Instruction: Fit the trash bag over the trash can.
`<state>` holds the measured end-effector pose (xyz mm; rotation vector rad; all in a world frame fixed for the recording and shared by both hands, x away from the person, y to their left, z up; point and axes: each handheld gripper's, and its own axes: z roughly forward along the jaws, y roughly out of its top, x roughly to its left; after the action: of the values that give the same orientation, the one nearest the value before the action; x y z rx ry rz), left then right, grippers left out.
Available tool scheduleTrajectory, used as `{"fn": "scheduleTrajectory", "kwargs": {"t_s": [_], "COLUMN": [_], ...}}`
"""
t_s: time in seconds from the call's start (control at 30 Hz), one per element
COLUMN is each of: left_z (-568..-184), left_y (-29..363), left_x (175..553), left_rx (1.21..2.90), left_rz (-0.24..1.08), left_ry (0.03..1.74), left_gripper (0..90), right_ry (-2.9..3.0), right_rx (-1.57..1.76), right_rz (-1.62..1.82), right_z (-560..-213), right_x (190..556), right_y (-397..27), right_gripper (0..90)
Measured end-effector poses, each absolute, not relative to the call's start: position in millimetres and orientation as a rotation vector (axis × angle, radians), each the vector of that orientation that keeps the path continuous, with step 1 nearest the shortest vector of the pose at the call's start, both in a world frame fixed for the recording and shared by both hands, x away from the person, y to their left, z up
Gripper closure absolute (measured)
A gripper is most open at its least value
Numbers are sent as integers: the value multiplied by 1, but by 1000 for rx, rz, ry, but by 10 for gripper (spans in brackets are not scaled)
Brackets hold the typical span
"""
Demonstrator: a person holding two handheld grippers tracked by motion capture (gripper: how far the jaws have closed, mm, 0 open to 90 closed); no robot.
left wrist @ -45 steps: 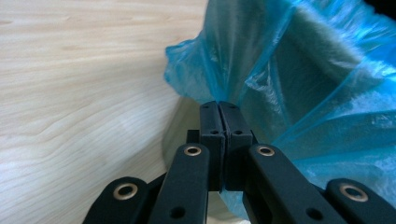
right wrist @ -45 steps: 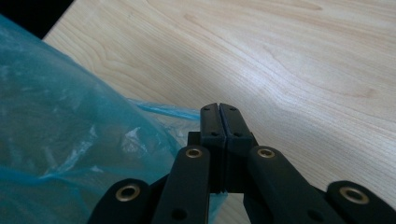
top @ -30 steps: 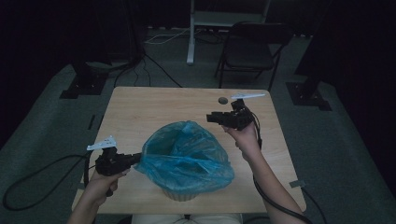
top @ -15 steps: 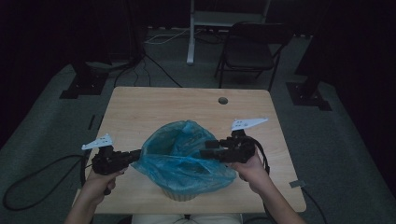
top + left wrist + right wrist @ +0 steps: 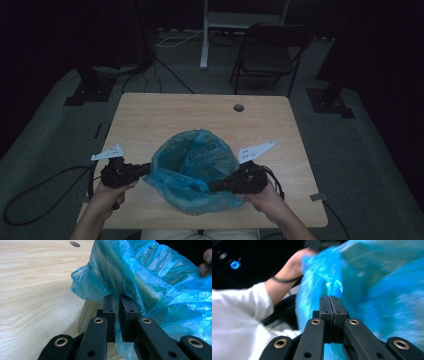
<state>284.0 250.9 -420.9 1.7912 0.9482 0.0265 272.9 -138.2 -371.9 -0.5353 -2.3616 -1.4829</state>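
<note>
Both forearms come in low over the near edge of the table (image 5: 150,115), each hand wrapped around a gripper that points inward at the blue plastic bag (image 5: 195,160) between them. The left gripper (image 5: 142,170) lies roughly level, its jaws pinched on a fold of the bag's outer film at the rim, with a thin sliver of plastic caught between the pads (image 5: 110,312). The right gripper (image 5: 212,186) reaches in from the opposite side, a little nearer the person. Its jaws have just been closing and now meet flat together, with a twist of blue film rising just beyond their tips.

The bag lines a pale bin (image 5: 86,315), whose wall shows just below the left jaws. A round hole (image 5: 238,107) in the tabletop sits well beyond both grippers, and a folding chair (image 5: 265,55) stands past the far edge.

The right gripper view is blurred, so whether film is actually trapped there is hard to tell. The bin's base is hidden by the draped plastic.
</note>
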Motion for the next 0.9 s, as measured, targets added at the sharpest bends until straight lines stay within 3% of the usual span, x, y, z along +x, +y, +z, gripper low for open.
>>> {"fn": "scheduleTrajectory", "kwargs": {"t_s": [0.3,0.7,0.9], "left_z": [-418,-420,-421], "left_y": [250,245,235], "left_x": [281,276,279], "left_rx": [1789,1811,1829], "left_rz": [41,-2,-15], "left_ry": [948,888,867], "left_gripper": [877,894,893], "right_ry": [-2301,-2178,-2363], "right_rx": [-440,-481,-666], "right_rz": [-1488,-1508,-1540], "right_z": [-388,-396,-395], "right_x": [240,238,243], "right_y": [-130,-138,-138], "right_gripper": [899,899,900]}}
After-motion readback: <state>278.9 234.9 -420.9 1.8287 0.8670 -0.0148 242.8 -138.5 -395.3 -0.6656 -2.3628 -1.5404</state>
